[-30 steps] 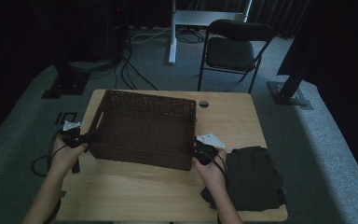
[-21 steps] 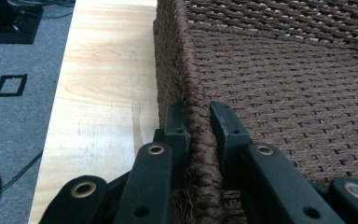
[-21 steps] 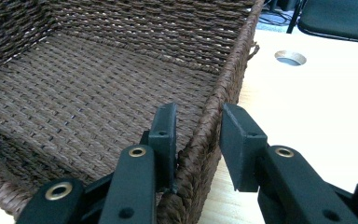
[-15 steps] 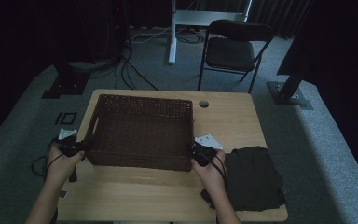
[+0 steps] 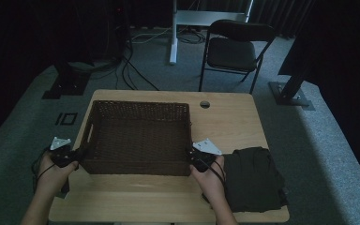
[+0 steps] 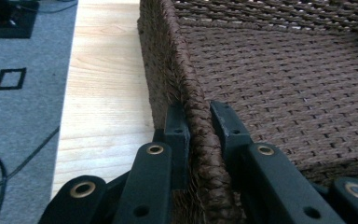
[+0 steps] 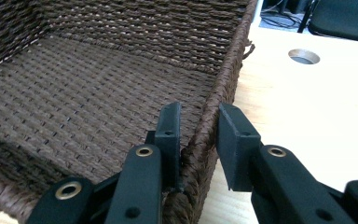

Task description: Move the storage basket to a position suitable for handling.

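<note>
Overall level: the high view is dim, its far room toward 12 o'clock nearly black.
Light source: a pale wash falls on the floor (image 5: 309,140) toward 3 o'clock; no lamp shows.
Surface (image 5: 234,122): brightest part of the high view, evenly lit, no glare.
Shadows: soft; the basket (image 5: 138,140) interior is dark with little weave detail.
Dark cloth (image 5: 253,178): folds barely readable at 4 o'clock.
Gripper views: much brighter; the wood is nearly washed out.
Focus: weave sharp close up; far corners soft.
Grain: the high view is noisy, its edges smeared.
</note>
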Available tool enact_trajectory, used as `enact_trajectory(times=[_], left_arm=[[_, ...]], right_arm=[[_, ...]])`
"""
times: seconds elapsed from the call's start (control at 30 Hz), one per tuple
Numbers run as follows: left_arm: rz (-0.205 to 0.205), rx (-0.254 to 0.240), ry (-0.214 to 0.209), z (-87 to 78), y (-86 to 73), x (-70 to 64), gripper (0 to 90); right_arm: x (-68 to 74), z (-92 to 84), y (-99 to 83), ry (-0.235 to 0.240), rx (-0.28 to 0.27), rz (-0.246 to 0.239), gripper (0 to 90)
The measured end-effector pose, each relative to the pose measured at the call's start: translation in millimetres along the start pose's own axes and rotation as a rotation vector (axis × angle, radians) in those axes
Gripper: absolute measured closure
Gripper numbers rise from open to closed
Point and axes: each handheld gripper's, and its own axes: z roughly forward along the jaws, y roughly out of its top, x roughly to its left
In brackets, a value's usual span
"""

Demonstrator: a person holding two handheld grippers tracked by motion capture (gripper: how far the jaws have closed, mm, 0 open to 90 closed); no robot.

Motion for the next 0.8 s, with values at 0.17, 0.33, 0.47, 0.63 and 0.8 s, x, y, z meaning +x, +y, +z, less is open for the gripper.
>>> enact_trajectory(times=[0.17,0.33,0.47,0.63,0.8], left_arm=[[-0.003,0.002,0.009,-3.3,-2.2,3.3,80.0],[0.0,0.004,0.019,-5.0,-3.0,4.3,80.6],[0.01,0.006,0.027,-5.0,-3.0,3.6,80.8],[-0.002,0.003,0.021,-5.9,-4.3,3.8,80.6],[-0.009,0.001,0.018,-6.7,-5.4,3.1,80.6]], right_arm=[[4.2,-6.1,-2.7,0.038,0.008,0.025,69.5],[12.4,-12.6,-6.8,0.016,0.002,0.04,69.9],[17.5,-15.2,-9.9,-0.012,-0.007,0.044,70.2],[16.7,-14.9,-9.4,-0.005,-0.007,0.054,70.1],[13.6,-14.0,-9.3,0.012,-0.008,0.055,69.9]])
